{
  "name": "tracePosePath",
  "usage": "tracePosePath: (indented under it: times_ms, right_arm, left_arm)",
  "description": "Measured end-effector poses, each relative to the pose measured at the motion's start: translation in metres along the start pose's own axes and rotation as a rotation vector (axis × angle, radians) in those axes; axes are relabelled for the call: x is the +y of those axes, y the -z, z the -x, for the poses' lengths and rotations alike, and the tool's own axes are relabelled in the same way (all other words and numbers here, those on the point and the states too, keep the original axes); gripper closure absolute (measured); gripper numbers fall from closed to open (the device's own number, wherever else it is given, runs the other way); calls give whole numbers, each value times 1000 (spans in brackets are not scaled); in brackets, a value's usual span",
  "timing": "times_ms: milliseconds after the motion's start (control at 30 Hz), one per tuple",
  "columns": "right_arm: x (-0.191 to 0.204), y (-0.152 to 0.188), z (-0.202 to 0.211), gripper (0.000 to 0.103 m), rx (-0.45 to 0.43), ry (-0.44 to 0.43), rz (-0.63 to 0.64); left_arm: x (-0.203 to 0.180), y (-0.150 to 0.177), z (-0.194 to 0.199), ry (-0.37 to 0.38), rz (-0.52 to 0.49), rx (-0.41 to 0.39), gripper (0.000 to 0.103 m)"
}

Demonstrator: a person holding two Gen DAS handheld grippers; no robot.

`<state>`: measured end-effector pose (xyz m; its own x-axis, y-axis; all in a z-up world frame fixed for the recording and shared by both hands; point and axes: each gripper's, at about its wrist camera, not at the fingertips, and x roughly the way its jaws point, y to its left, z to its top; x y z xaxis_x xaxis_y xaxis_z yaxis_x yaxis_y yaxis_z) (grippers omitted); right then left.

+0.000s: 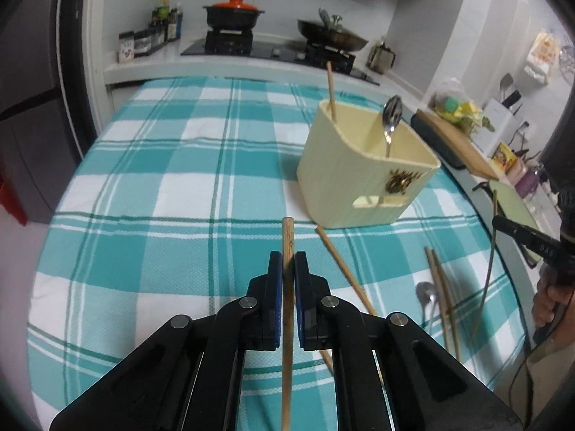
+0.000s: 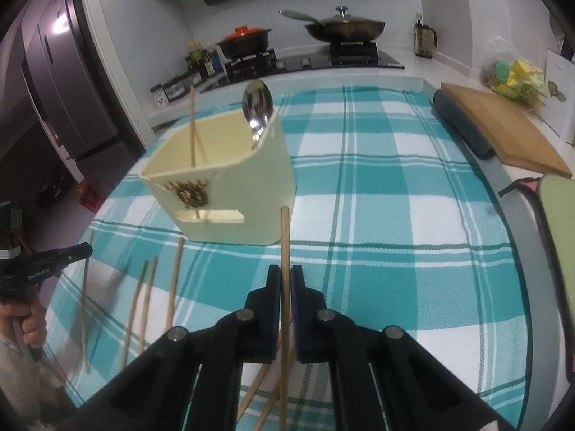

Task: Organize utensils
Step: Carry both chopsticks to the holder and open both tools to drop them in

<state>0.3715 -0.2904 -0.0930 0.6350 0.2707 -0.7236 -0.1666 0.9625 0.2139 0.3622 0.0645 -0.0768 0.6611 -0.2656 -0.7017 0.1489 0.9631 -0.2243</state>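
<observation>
Each claw, left (image 1: 288, 265) and right (image 2: 285, 280), is clamped on a thin bamboo chopstick (image 1: 287, 240). Carry yours over the cream plastic holder (image 1: 363, 176) on the checked bench (image 1: 179, 179), tip them upright, and lower before releasing.

A cream holder (image 1: 359, 179) stands upright on the cloth at about two o'clock, with one chopstick (image 1: 330, 89) and a steel spoon (image 1: 391, 115) leaning inside. Loose wooden chopsticks (image 1: 345, 273) and another spoon (image 1: 426, 296) lie flat at four o'clock.
</observation>
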Motion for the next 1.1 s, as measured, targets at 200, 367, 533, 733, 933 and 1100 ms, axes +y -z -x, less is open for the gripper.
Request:
tracePosePath:
  times_ms: [200, 367, 533, 733, 933, 1100]
  right_arm:
    - [28, -2, 79, 98, -171, -14, 59]
    - [54, 1, 121, 98, -308, 4, 112]
    - [73, 1, 140, 98, -419, 6, 148]
    - [75, -10, 142, 98, -456, -35, 126]
    - [76, -35, 125, 98, -456, -59, 127]
    - [80, -78, 112, 98, -488, -77, 129]
  left_arm:
    - [-10, -8, 68, 44, 1, -151, 98]
    - [-22, -8, 97, 73, -4, -243, 98]
    - [-32, -14, 107, 111, -9, -262, 98]
    - [-36, -32, 115, 141, -3, -287, 98]
    - [-41, -67, 120, 181, -1, -306, 98]
    - [-56, -119, 128, 169, -41, -380, 98]
